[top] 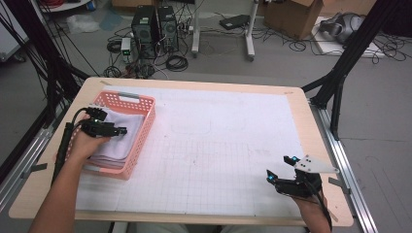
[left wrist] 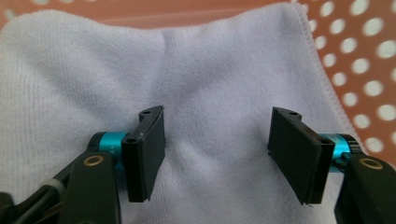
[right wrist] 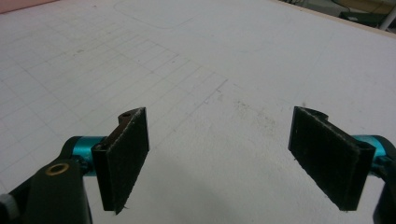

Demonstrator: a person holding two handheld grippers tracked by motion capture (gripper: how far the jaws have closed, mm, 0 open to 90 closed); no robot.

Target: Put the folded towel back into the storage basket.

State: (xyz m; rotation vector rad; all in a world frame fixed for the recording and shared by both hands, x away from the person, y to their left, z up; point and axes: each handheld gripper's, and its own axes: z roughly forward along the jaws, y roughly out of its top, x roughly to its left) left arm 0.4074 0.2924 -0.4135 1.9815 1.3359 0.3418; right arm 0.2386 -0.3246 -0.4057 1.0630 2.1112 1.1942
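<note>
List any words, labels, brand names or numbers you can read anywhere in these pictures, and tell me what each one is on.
No text can be read.
The white grid sheet on the table carries faint pencil-like lines and outlines, no legible writing.
The pink basket and the folded white towel show no label.
The left gripper and right gripper show no readable marking.
The computer towers and cardboard box on the floor are too small and blurred to read.

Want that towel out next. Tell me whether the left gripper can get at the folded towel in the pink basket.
Probably yes. The left gripper hovers just over the white towel with jaws open and nothing between them and the cloth. The towel lies on top in the pink basket, uncovered.
</note>
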